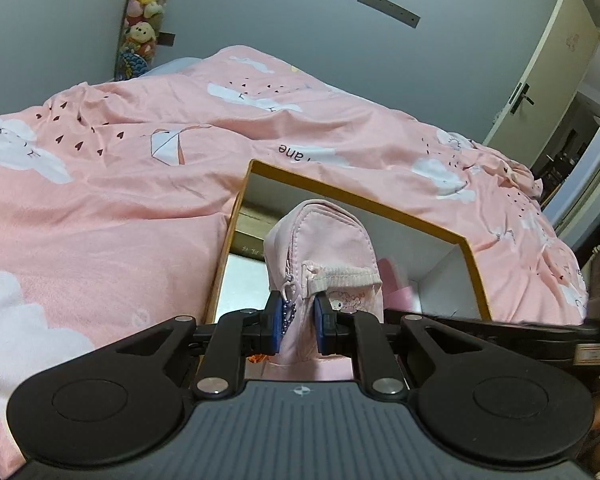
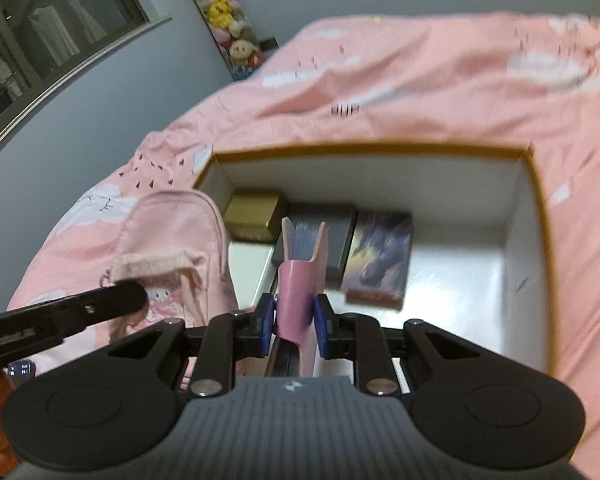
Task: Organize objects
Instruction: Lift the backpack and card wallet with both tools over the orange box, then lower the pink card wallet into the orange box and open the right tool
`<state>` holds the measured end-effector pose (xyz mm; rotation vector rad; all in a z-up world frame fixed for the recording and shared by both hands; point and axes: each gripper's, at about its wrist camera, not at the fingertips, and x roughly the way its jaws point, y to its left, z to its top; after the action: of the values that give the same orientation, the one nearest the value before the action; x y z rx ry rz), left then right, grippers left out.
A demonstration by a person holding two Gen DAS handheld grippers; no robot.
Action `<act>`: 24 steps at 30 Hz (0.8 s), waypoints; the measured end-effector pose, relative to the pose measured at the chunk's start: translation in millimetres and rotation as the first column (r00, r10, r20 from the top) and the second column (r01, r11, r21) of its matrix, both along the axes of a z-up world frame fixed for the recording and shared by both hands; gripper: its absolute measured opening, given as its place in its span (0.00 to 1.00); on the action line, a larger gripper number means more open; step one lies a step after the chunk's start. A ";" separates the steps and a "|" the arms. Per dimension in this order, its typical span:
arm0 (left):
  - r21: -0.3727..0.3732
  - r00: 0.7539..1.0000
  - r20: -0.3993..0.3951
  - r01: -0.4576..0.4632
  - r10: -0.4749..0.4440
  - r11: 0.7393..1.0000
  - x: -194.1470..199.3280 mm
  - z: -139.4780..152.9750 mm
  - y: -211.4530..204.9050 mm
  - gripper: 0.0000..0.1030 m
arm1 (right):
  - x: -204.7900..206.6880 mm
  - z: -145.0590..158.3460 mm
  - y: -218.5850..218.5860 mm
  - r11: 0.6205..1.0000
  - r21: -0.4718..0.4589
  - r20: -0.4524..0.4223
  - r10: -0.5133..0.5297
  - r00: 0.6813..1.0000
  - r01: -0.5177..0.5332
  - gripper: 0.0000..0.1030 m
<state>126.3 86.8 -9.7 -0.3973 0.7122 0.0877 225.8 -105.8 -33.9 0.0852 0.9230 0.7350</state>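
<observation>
My left gripper (image 1: 296, 322) is shut on the end of a pale pink fabric pouch (image 1: 324, 240) with a cartoon print and a bead chain, and holds it over the left side of an open cardboard box (image 1: 364, 196) on the bed. The right wrist view shows the same pouch (image 2: 172, 240) at the box's left wall. My right gripper (image 2: 294, 318) is shut on a pink notebook (image 2: 298, 280), spine up, above the box (image 2: 380, 150). On the box floor lie a gold box (image 2: 252, 216), a dark book (image 2: 336, 236) and a picture-covered book (image 2: 384, 256).
The box sits on a pink duvet (image 1: 120, 184) with cloud prints. A tube of plush toys (image 1: 144, 12) stands by the grey wall. A door (image 1: 540, 80) is open at the right. A window (image 2: 40, 40) shows at the left in the right wrist view.
</observation>
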 end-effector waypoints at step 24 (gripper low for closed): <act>0.009 0.998 -0.061 -0.005 0.006 1.000 20.5 -22.8 12.2 0.17 | 37.5 -58.7 24.7 0.999 -0.039 -0.271 -0.020 0.962 0.010 0.25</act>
<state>146.7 99.0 -32.5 -0.3896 0.7709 0.1083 263.3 -81.1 -92.6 0.1624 1.1966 0.7022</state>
